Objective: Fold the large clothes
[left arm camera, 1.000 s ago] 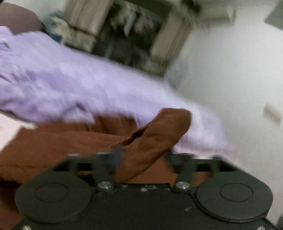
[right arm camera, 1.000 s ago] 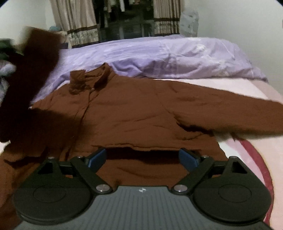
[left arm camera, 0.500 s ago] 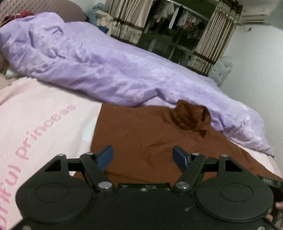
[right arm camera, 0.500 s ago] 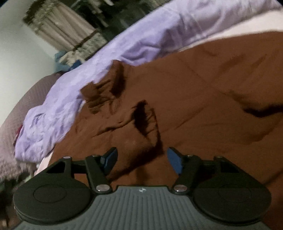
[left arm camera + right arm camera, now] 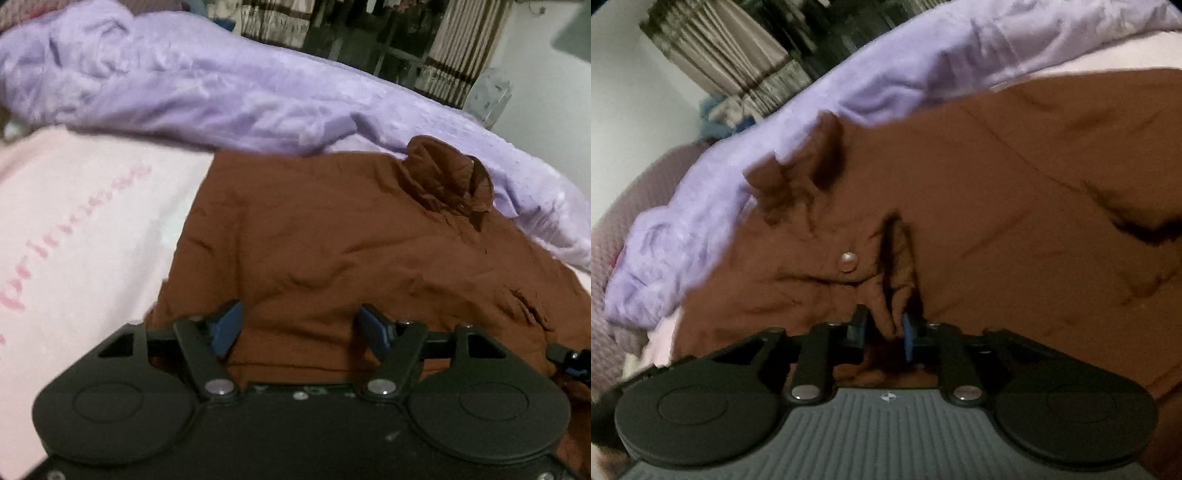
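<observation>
Meanwhile, the right hand-held gripper (image 5: 884, 328), jaws just closing, pinches a ridge of the brown shirt (image 5: 1015, 177) at lower centre; the left hand-held gripper (image 5: 301, 326) hovers spread over it.

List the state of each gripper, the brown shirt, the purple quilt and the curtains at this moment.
right gripper: jaws just closing, pinched on a raised fold of the brown shirt.
left gripper: open over the shirt, nothing gripped.
brown shirt: spread flat on the pink bedsheet, collar crumpled, button visible.
purple quilt: bunched up beyond the shirt.
curtains: drawn aside.
</observation>
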Tool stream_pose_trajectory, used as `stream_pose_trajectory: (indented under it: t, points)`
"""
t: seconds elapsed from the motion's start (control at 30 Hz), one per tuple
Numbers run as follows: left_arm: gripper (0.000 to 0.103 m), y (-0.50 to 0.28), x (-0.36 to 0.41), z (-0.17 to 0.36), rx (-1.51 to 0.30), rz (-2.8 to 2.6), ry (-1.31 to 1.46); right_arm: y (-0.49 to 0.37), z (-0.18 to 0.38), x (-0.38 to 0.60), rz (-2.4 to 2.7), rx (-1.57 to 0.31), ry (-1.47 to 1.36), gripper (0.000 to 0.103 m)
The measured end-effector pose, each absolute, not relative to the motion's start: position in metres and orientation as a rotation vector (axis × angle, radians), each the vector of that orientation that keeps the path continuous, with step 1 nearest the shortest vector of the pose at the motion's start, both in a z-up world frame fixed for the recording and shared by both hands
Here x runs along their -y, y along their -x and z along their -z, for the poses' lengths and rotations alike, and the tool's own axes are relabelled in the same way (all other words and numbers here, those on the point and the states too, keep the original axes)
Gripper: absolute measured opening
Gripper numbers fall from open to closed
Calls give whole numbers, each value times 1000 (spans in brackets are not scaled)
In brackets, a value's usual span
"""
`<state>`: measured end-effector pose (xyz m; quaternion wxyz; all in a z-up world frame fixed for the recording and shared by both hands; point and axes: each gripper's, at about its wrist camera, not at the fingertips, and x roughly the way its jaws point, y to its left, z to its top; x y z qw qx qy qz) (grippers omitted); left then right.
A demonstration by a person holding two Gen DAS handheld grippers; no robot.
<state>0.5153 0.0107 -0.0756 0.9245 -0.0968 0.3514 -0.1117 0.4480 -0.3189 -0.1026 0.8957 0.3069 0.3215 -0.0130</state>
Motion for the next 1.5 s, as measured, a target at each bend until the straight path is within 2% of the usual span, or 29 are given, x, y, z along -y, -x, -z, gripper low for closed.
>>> stream_pose_trajectory:
  t: [0.1, 0.23, 0.37, 0.6, 0.7, 0.8, 0.83, 0.97, 1.1, 1.33, 1.5]
  points:
    - [69, -513, -9, 69, -709, 245, 168, -435, 89, 320, 62, -623, -584, 36]
    - [73, -494, -5, 39, -645, 282, 147, -416, 52, 310, 64, -498, -456, 36]
    - [75, -482, 7, 19, -609, 316, 121, -427, 33, 293, -3, -474, -419, 36]
    - [75, -499, 18, 59, -706, 274, 57, -459, 72, 285, 35, -615, -435, 34]
    - [76, -506, 11, 82, -730, 282, 75, -463, 91, 297, 42, -648, -514, 25]
    - [81, -505, 11, 83, -706, 293, 77, -451, 84, 308, 29, -645, -550, 25]
    - [81, -503, 12, 79, -706, 293, 81, -441, 77, 315, 34, -629, -558, 27]
    - [81, -489, 10, 62, -675, 302, 82, -383, 54, 375, 124, -498, -591, 48]
    - [90, -478, 9, 55, -648, 303, 51, -317, 53, 466, 403, -444, -637, 59]
    - [90, -475, 4, 58, -660, 268, 57, -232, 87, 590, 771, -383, -810, 60]
    - [90, -467, 5, 57, -651, 244, 47, -222, 116, 625, 809, -305, -952, 59]
